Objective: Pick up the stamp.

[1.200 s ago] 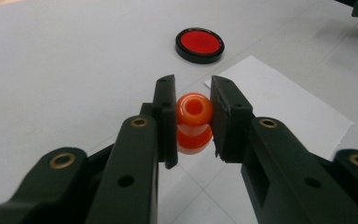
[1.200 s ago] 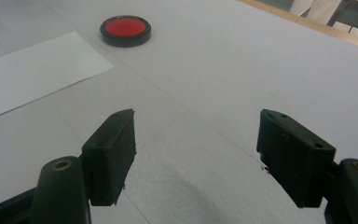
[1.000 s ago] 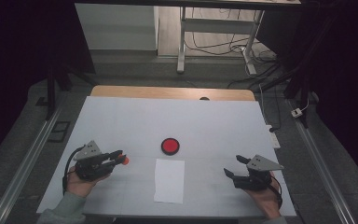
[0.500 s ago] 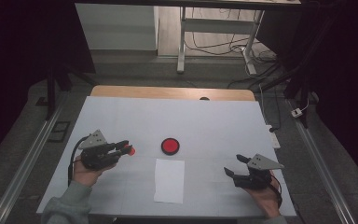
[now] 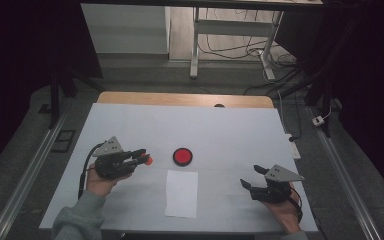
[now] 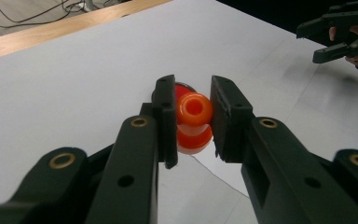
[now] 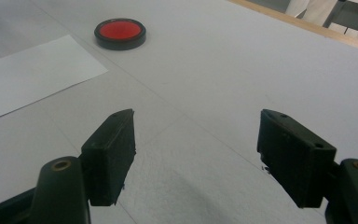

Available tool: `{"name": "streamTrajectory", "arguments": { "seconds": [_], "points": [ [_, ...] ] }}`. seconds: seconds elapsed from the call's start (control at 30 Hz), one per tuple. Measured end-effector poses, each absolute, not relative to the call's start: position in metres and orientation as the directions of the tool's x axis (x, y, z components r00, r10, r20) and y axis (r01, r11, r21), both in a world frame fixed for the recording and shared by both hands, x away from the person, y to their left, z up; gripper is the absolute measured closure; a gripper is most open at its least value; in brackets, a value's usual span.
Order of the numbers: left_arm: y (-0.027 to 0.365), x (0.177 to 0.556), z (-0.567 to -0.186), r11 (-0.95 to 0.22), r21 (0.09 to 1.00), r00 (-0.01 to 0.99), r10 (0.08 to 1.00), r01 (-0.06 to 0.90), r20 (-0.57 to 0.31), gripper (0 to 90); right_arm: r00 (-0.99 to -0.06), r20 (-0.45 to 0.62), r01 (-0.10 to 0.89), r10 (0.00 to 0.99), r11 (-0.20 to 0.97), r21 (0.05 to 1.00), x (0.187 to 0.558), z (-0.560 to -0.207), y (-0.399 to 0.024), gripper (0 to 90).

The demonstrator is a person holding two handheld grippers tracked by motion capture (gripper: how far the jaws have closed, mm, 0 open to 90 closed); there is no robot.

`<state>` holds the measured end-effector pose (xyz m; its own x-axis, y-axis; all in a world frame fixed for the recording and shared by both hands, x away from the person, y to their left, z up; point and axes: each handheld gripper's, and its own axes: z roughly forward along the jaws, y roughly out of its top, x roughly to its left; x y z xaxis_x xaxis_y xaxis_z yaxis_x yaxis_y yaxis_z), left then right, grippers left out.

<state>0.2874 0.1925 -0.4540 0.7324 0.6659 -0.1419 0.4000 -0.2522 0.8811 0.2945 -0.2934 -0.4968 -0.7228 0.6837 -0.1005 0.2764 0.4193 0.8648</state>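
My left gripper (image 5: 141, 156) is shut on a small orange stamp-like piece (image 6: 194, 122) with a round knob end; it hangs above the white table, left of a round red pad in a black rim (image 5: 182, 156). In the left gripper view the red pad (image 6: 182, 88) peeks out just behind the orange piece. A white sheet of paper (image 5: 181, 193) lies in front of the pad. My right gripper (image 5: 252, 178) rests low at the front right, jaws wide open with nothing between them (image 7: 196, 156); the red pad (image 7: 120, 32) and paper (image 7: 32, 74) lie ahead to its left.
The white tabletop (image 5: 220, 135) has a wooden strip (image 5: 180, 99) along its far edge. Metal rails (image 5: 27, 170) run down both sides. Beyond the table stand desk legs and loose cables (image 5: 240, 50) on the floor.
My left gripper has lifted and moved forward and to the right with the orange piece, closer to the red pad. The right gripper has stayed where it was.
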Motion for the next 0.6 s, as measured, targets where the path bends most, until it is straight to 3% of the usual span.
{"name": "streamTrajectory", "arguments": {
  "seconds": [0.6],
  "points": [
    [0.169,0.286,-0.451,-0.259,0.887,0.760,0.634,0.383,-0.143,72.4,-0.732,-0.101,0.269,0.673,0.423,0.865,0.292,-0.496,-0.288,27.3]
  ]
}}
